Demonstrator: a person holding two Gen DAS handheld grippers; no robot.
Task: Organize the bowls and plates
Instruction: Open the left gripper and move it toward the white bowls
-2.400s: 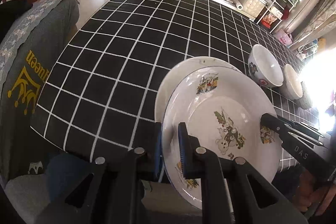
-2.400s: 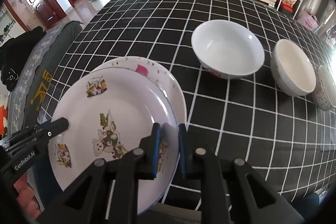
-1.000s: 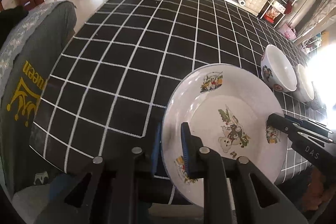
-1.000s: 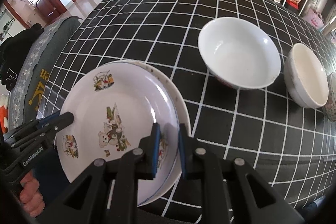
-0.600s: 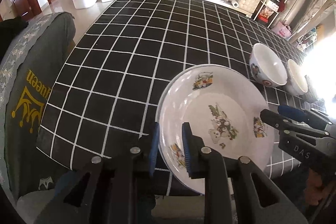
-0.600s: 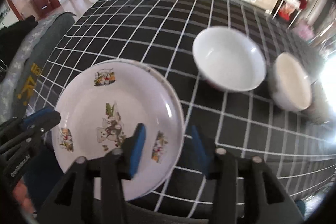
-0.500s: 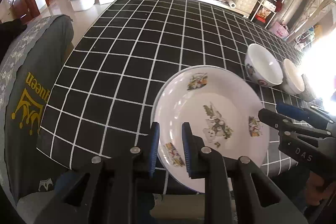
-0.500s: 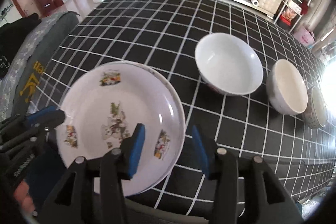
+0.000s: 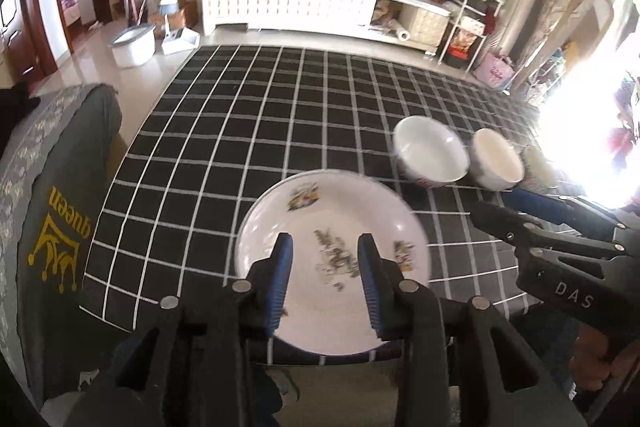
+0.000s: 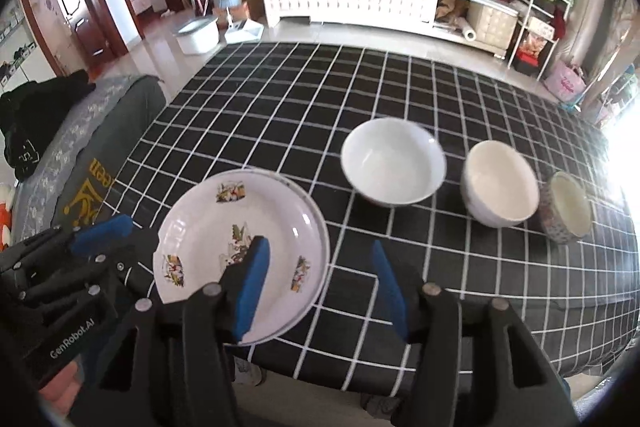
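Plates [image 10: 240, 227] stacked at near table [image 9: 224, 147] edge, cartoon one on top, leaving bowls [image 10: 394, 163] in their row alongside. Left gripper [image 9: 326, 279] and right gripper [image 10: 320, 283] just opened, jaws apart, gripping nothing, hovering above.

Stacked plates, three bowls
Your cartoon-printed plate [image 10: 240, 223] is sitting lower left; three bowls [image 10: 393, 161] are lining up rightward.

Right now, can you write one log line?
white cartoon-print plate: stacked, released | left gripper: just opening, empty | right gripper: just opening, empty
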